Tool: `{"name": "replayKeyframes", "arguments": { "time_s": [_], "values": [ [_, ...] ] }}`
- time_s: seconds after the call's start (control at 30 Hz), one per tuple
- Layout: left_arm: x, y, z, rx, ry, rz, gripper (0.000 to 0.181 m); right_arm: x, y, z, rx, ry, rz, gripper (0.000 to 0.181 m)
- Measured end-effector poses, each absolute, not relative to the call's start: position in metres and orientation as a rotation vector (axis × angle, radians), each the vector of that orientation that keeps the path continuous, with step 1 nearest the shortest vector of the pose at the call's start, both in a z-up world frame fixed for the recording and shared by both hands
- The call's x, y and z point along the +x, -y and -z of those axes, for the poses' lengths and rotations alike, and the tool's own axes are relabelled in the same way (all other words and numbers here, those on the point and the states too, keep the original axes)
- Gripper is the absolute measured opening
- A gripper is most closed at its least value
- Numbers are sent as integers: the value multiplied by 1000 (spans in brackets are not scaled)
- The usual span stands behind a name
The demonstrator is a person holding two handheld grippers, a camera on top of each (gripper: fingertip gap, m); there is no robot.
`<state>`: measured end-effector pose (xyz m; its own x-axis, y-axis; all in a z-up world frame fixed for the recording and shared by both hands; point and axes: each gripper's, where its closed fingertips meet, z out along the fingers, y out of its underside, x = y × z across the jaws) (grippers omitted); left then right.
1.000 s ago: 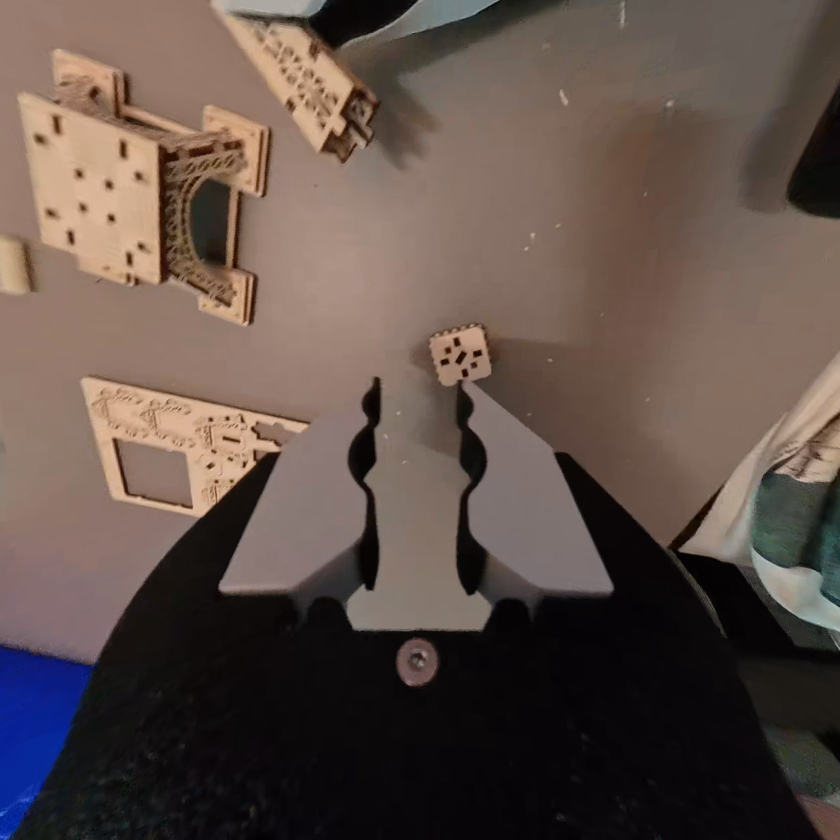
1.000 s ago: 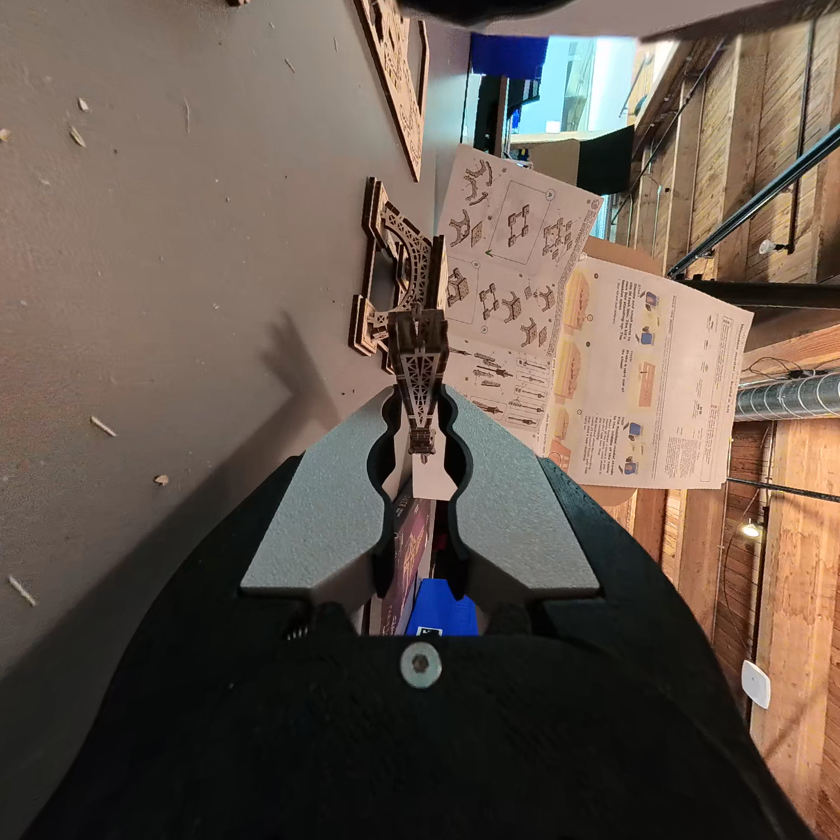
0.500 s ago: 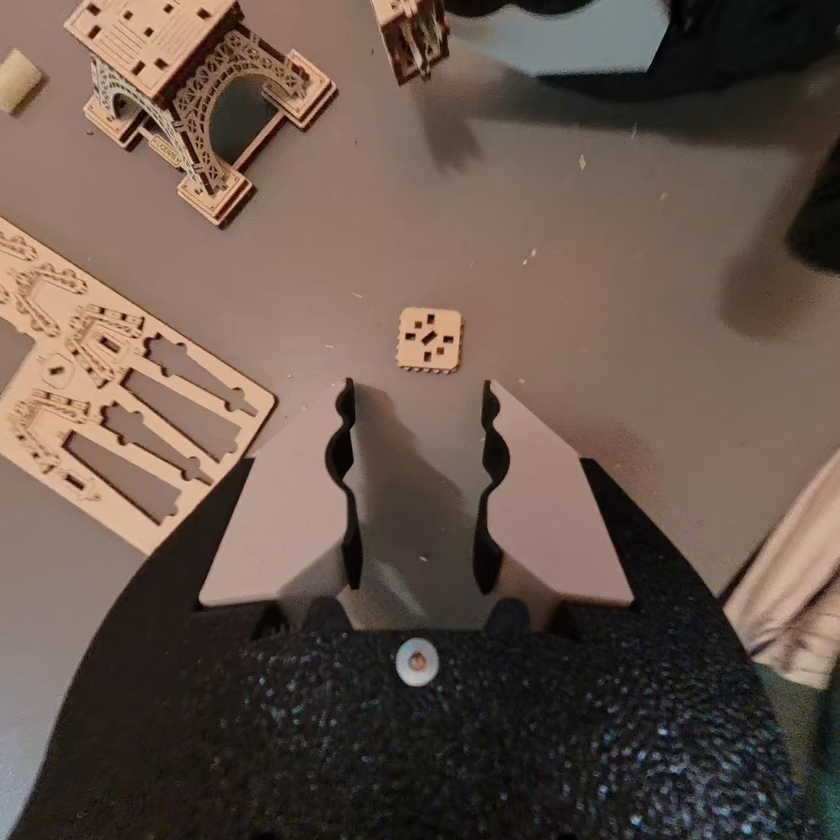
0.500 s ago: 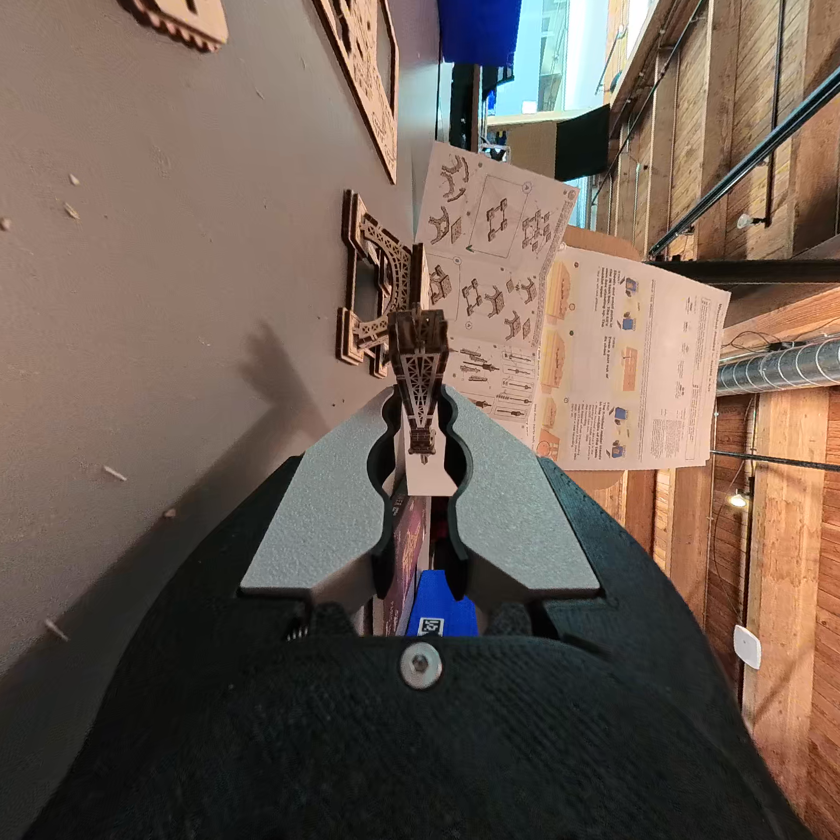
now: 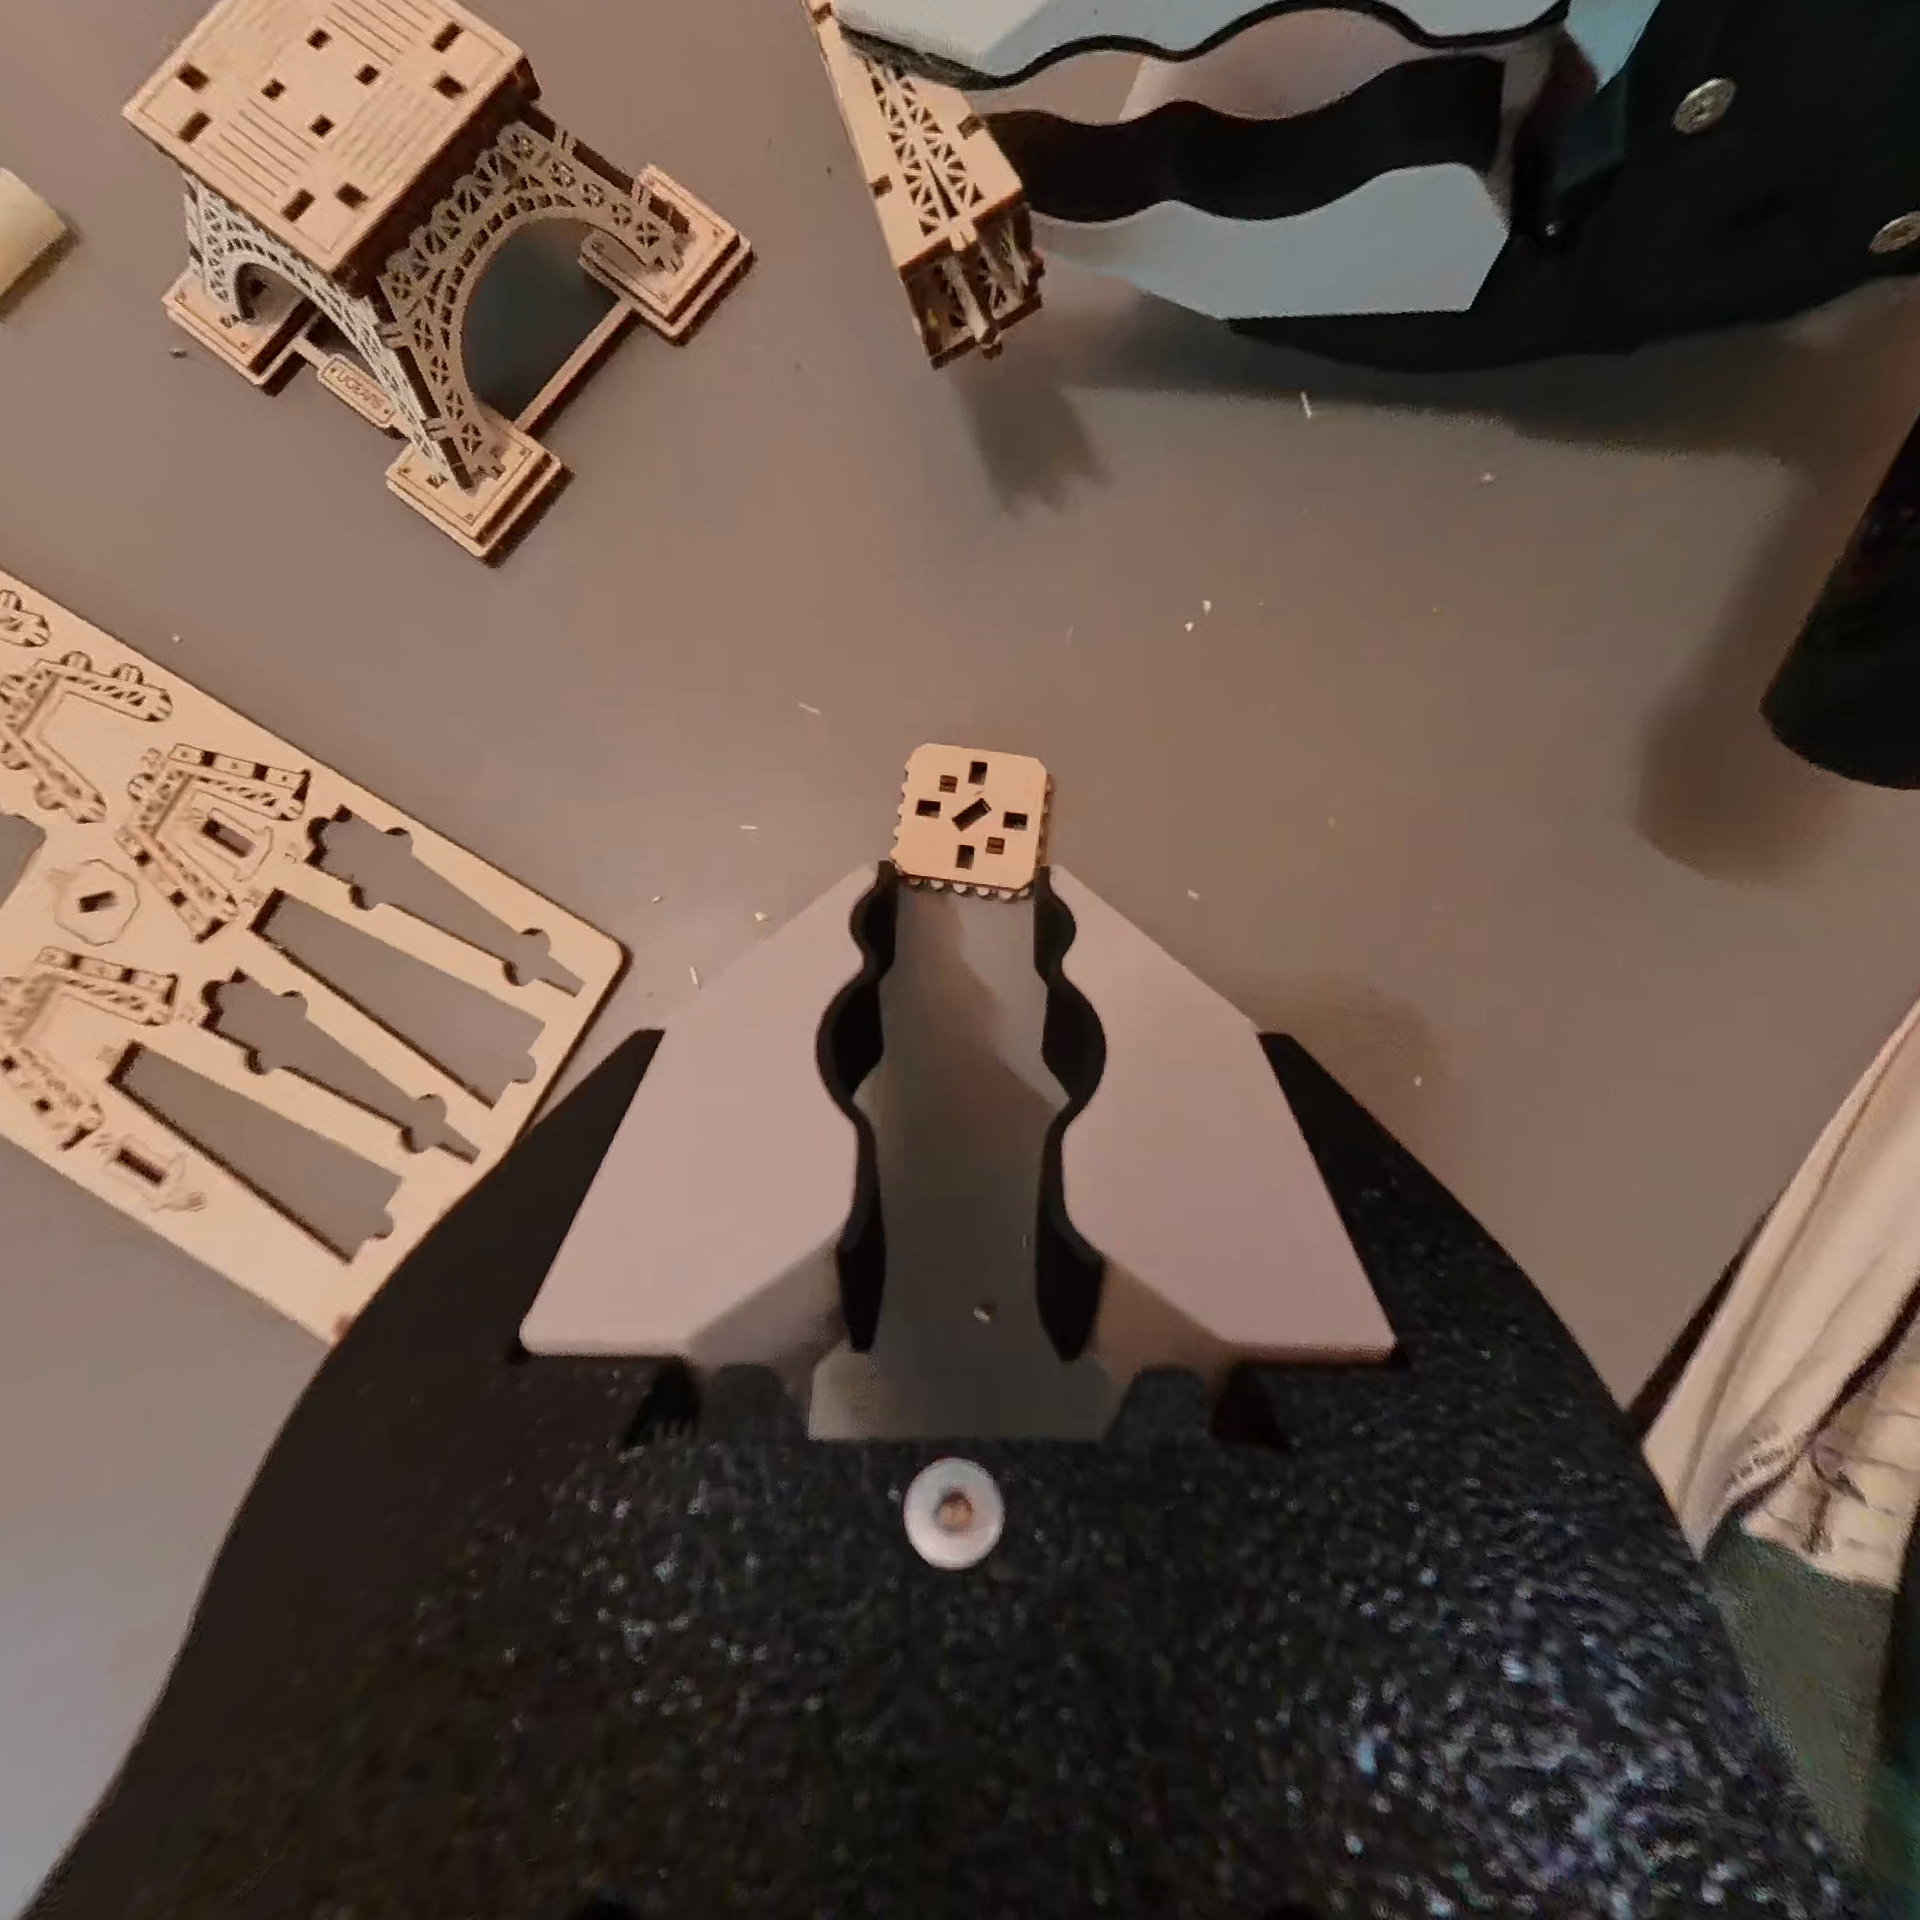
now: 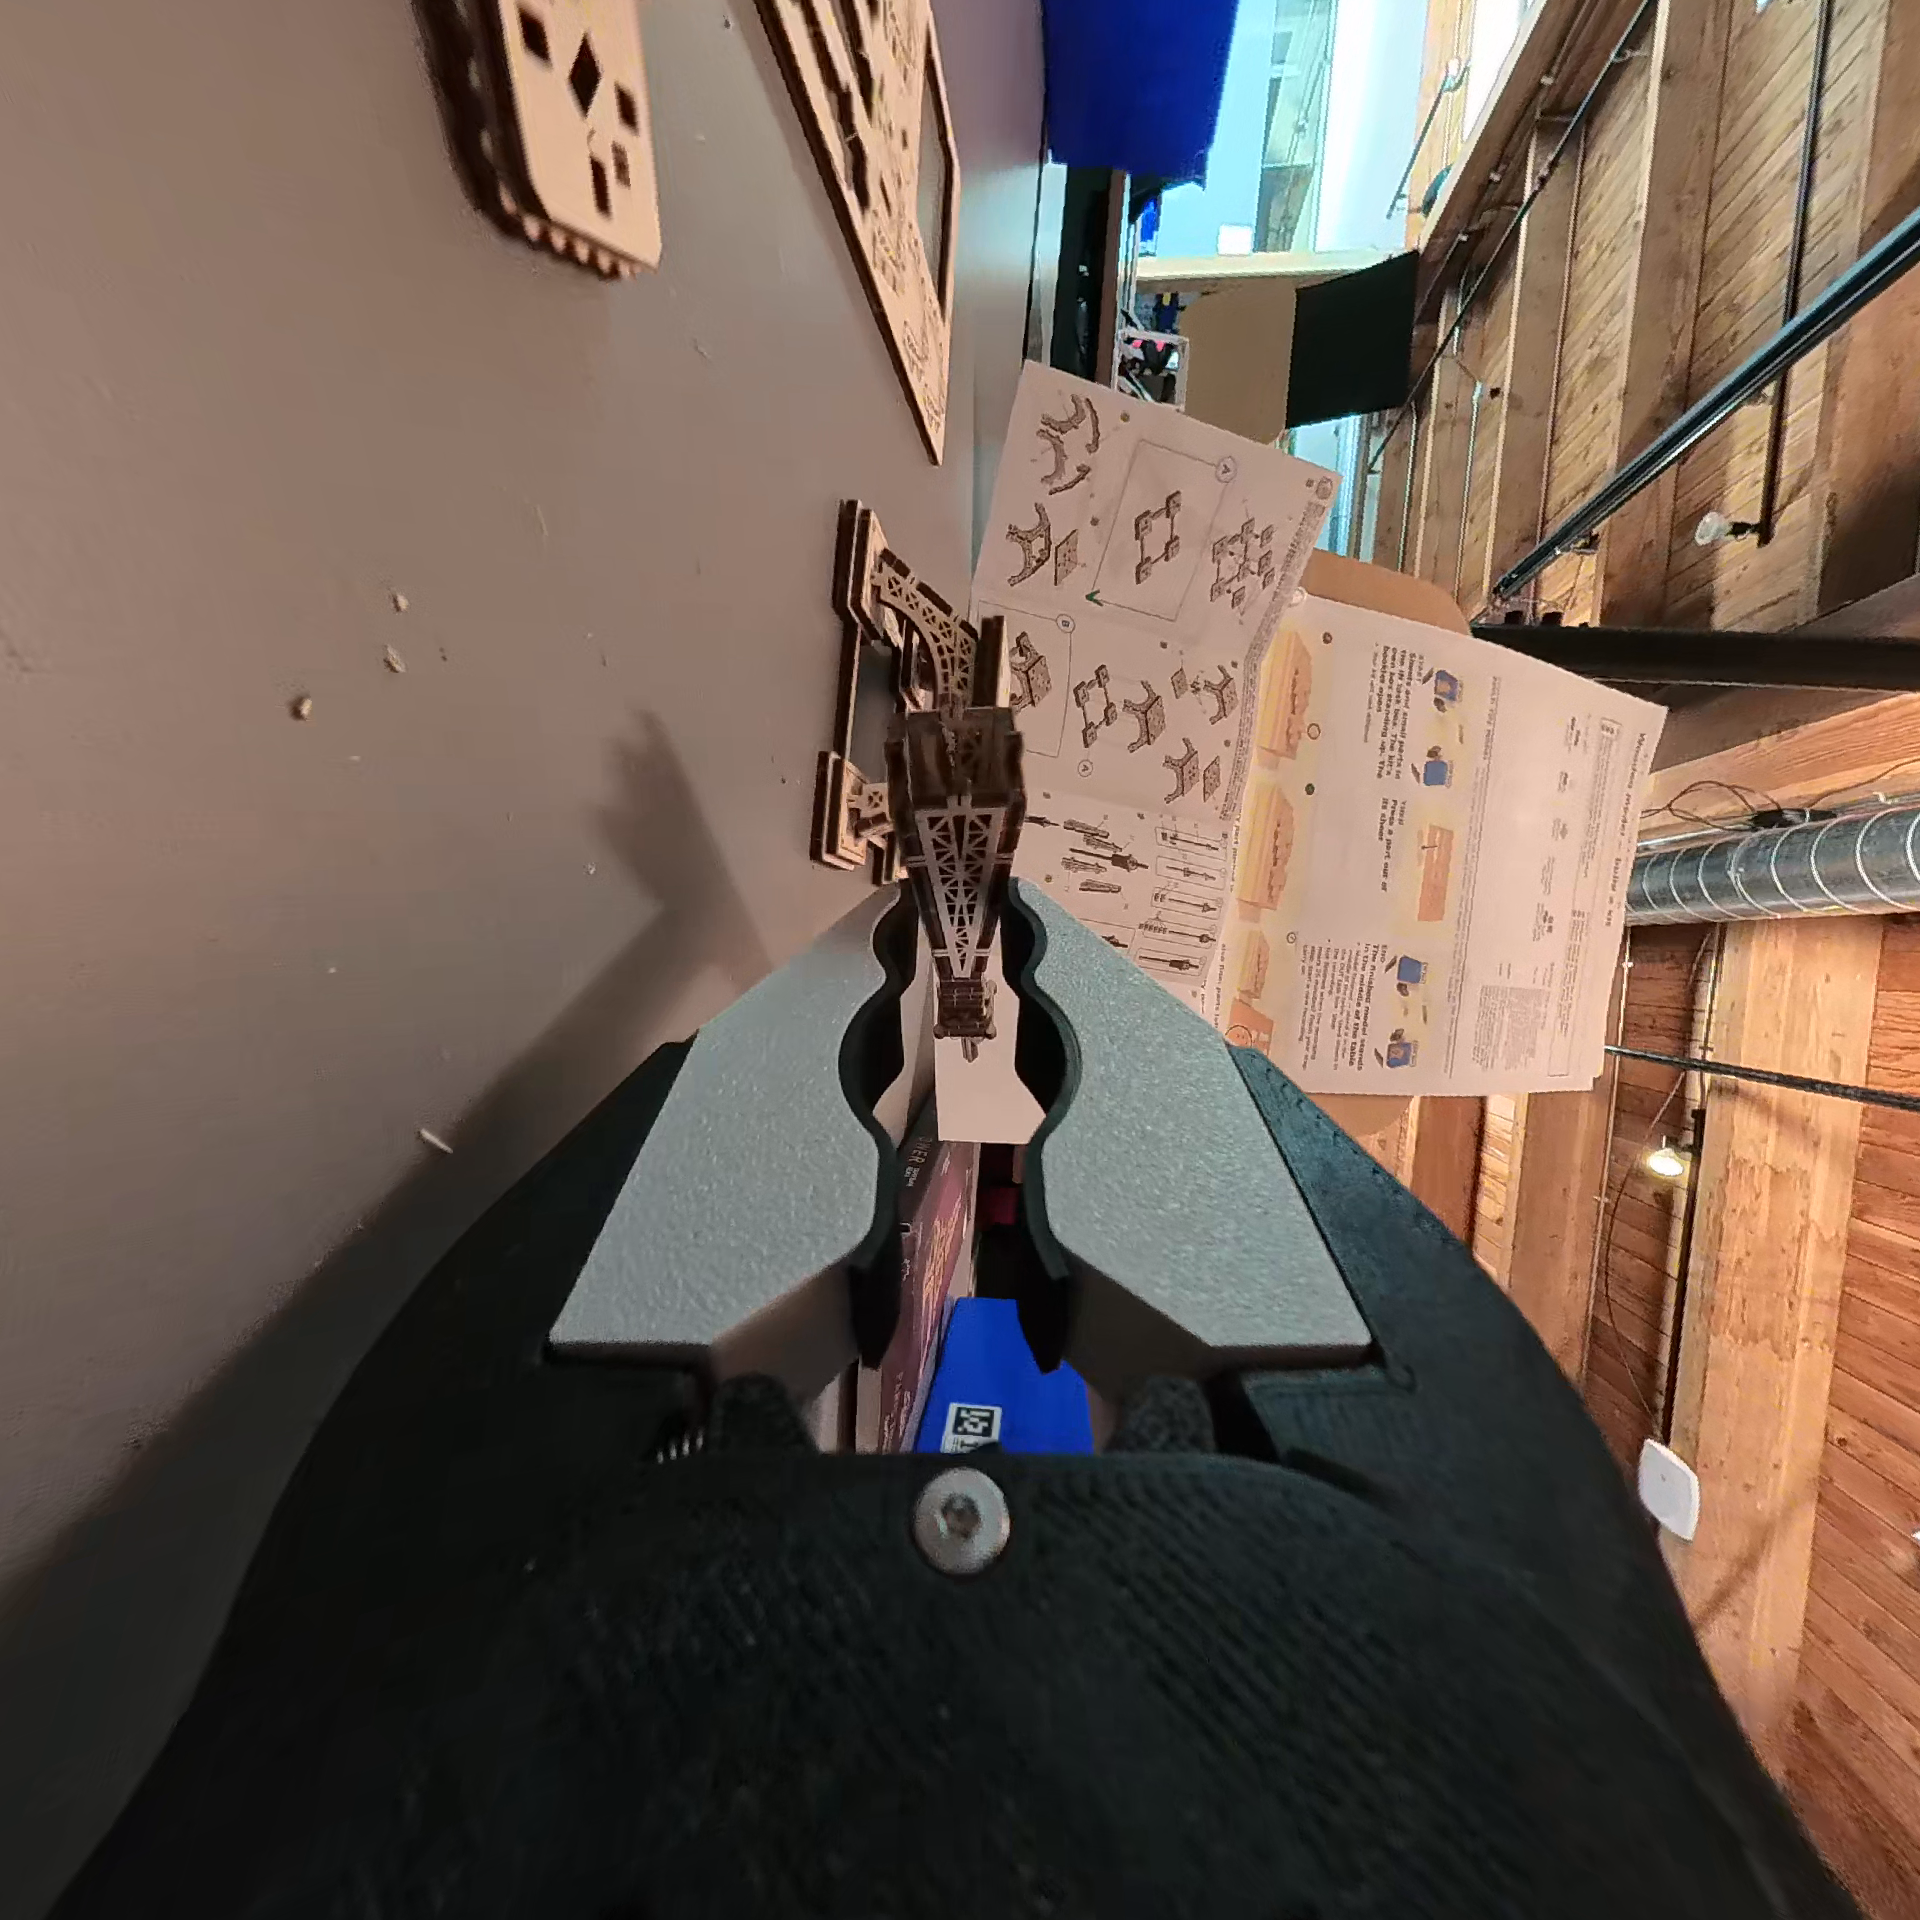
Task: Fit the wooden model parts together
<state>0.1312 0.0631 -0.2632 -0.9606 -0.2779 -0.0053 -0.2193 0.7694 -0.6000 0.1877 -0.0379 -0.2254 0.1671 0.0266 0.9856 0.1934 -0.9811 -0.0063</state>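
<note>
Two grippers share the work, and each wrist view fills in what the other misses. From the left wrist view, the left gripper (image 5: 966,883) hangs over the grey table (image 5: 1299,727) with its fingers spread apart, holding nothing; the small square wooden plate (image 5: 974,816), pierced with little slots, lies flat on the table right at the fingertips, its near edge between them. Whether the tips touch it I cannot tell. Beyond the fingers and to their left stands the arched wooden tower base (image 5: 416,239), and nearer on the left lies the flat wooden parts sheet (image 5: 312,1060) with long cut-outs. Straight beyond, above the plate, the right gripper (image 5: 1195,156) comes in from the far side with the tapered lattice tower section (image 5: 945,208) pinched in it, wide end toward the table and clear of it.

Only the right wrist view shows that grip closely: the fingers (image 6: 790,1122) are closed on the narrow end of the tower section (image 6: 961,862), which points forward past the tips. Ahead of it sits the tower base (image 6: 894,727); beyond and to the right of the tips hang the paper instruction sheets (image 6: 1351,810), unseen in the other view. To the far left of the fingers the square plate (image 6: 571,125) lies on the table (image 6: 312,623)
</note>
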Motion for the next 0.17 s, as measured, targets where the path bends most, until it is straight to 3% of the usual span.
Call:
{"name": "replayKeyframes", "arguments": {
  "time_s": [0.17],
  "values": [
    [130,-61,230,-249,-2978,647,24,191,40,225,-2319,220,1972,13]
  ]
}}
